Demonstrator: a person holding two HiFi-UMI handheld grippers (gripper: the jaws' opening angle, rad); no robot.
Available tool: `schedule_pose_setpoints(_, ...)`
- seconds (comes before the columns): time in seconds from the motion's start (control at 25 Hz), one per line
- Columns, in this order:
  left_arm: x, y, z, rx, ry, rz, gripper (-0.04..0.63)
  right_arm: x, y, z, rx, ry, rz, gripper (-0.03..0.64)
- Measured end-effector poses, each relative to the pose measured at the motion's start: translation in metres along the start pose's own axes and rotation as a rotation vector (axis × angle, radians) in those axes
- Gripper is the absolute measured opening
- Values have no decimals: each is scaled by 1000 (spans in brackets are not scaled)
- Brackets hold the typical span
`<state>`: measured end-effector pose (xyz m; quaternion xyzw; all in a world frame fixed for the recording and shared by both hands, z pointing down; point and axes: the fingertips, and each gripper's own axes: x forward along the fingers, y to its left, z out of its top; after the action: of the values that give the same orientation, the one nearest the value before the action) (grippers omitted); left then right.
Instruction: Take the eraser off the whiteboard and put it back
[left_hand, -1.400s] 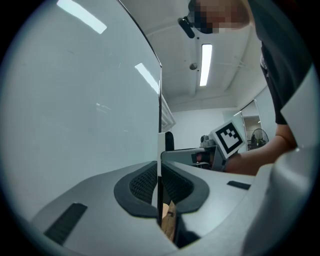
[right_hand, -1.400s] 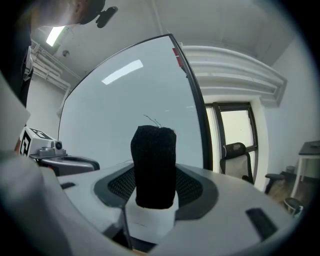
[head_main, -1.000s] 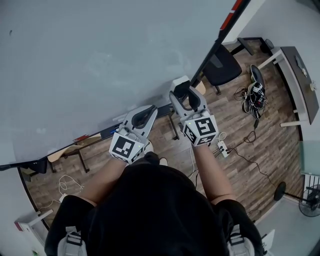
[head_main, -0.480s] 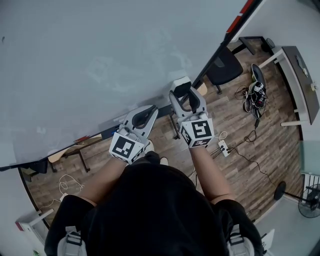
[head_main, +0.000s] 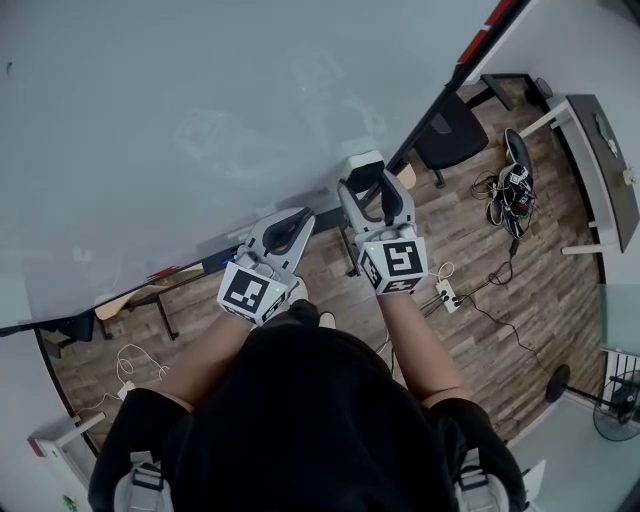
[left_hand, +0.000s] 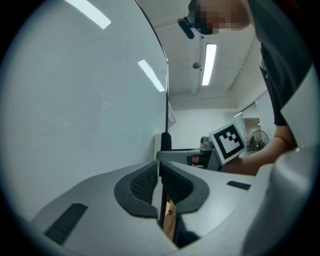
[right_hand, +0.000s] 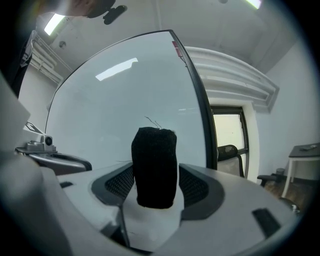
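Observation:
The eraser (right_hand: 155, 165), black felt on a white body, stands between the jaws of my right gripper (right_hand: 156, 187) with its far end at the whiteboard (right_hand: 125, 100). These jaws have just been opening, and thin gaps show beside the felt. In the head view my right gripper (head_main: 372, 185) points at the whiteboard (head_main: 200, 120) near its lower edge. To its left, my left gripper (head_main: 295, 228) is shut with nothing in it; its pads (left_hand: 150, 182) meet in the left gripper view.
Markers lie on the board's tray (head_main: 175, 275). On the wooden floor to the right are a black office chair (head_main: 445, 130), shoes (head_main: 510, 190), a power strip (head_main: 447, 297), a desk (head_main: 600, 160) and a fan (head_main: 615, 400).
My right gripper has turned slightly at the board, and its jaws stand a little wider round the eraser. The left gripper has kept still.

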<state>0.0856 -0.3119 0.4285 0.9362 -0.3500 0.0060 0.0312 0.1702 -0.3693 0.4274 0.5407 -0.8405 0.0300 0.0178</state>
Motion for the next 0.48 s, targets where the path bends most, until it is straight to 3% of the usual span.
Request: schedule_pose_setpoints(0.48, -33, -10, 13, 27, -27, 56, 18, -47, -2, 27, -10, -69, 9, 307)
